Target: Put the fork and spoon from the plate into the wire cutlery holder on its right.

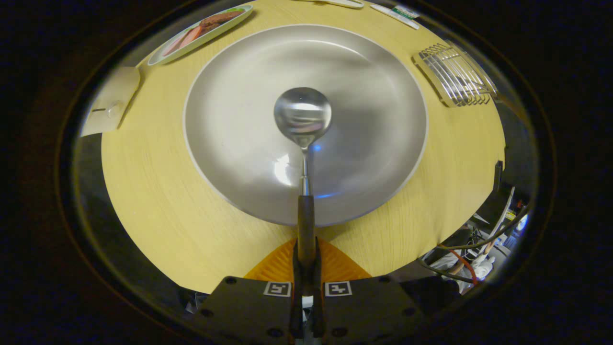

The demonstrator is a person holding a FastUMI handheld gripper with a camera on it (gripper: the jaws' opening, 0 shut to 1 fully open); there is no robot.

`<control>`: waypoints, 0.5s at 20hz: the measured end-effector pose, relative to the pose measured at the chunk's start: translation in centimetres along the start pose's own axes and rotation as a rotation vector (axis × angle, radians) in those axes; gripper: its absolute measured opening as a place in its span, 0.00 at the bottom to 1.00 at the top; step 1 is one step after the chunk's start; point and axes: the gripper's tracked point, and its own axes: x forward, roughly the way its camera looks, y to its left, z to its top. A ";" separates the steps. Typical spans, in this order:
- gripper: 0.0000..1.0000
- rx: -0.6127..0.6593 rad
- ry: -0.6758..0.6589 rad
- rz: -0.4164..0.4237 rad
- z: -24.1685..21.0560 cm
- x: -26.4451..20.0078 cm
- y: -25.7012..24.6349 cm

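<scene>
The round wooden table takes up most of the frame, and its edge is seen curving along the lower left and lower right, with a cluttered drop of cables beyond the lower right rim. The large grey plate sits at the centre of the frame, and no fork is seen on it. The wire cutlery holder stands at the upper right, well apart from the plate's rim, with bare tabletop between them. A small dish of food is placed at the upper left, and a pale card lies below it near the left edge.

The spoon is held out over the middle of the plate, bowl forward, its dark handle clamped between both fingers of the gripper at bottom centre. Whether the fork is already in the holder cannot be told. The spoon is judged to be lifted and not yet delivered. Open room is left for a swing toward the upper right; the holder's rim is the edge to be cleared.
</scene>
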 end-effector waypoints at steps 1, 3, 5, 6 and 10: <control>0.11 -0.001 0.002 -0.004 -0.2 -0.2 -0.1; 0.11 -0.002 0.006 -0.005 -0.6 -0.6 -0.2; 0.11 -0.013 0.009 -0.011 -0.9 -1.5 -0.3; 0.11 -0.015 0.005 -0.012 -0.9 -2.1 -0.5; 0.11 0.008 -0.025 -0.001 -0.1 -5.0 -0.6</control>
